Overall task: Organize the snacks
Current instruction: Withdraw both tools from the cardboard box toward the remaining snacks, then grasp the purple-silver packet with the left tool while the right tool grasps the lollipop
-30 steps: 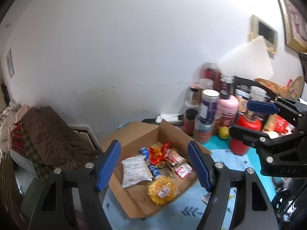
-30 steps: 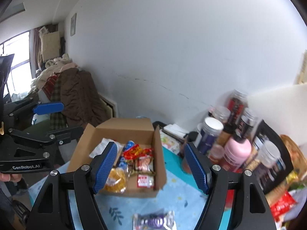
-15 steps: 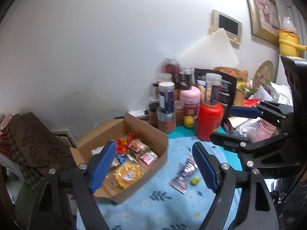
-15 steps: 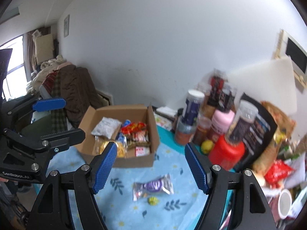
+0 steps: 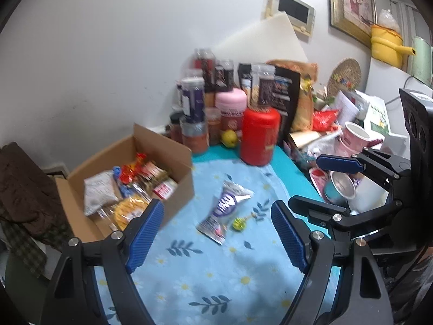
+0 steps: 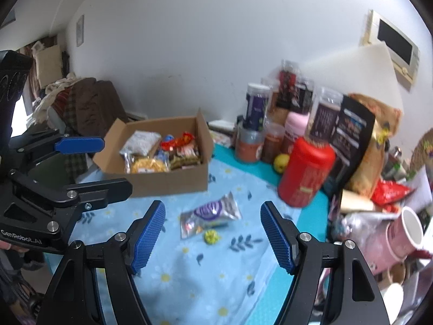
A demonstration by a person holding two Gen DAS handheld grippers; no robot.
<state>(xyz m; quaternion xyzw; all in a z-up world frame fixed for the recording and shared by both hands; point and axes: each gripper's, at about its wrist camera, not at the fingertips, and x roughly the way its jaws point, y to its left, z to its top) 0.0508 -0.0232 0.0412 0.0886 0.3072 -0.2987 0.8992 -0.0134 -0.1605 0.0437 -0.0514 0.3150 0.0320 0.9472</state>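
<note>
left wrist view shows the counter (image 5: 205, 279) under a pale blue cloth with daisies and leaf prints, stretching to the white wall. on its left part stands the open cardboard box (image 5: 178, 187), flaps up, filled with snacks: a white packet (image 5: 98, 193), a yellow packet (image 5: 130, 210) at the near end, red wrappers (image 5: 132, 169) toward the far end. behind, against the wall, a cluster of jars (image 5: 211, 108) crowds together, with a red canister (image 5: 259, 138) in front of them and a yellow fruit (image 5: 229, 138) just beside it. on the bare cloth between box and canister lies a silver and purple snack packet (image 5: 226, 208), flat, with a small yellow-green candy (image 5: 238, 224) just beside its near right edge

the left gripper (image 5: 216, 233) hovers over the cloth with jaws spread wide and holding nothing; the packet sits between and beyond the blue pads. the right gripper (image 6: 212, 235) hangs likewise, jaws released and bare, the packet (image 6: 209, 214) and candy (image 6: 211, 236) framed between its fingers, the box (image 6: 162, 162) beyond to the left, the canister (image 6: 304, 173) to the right
</note>
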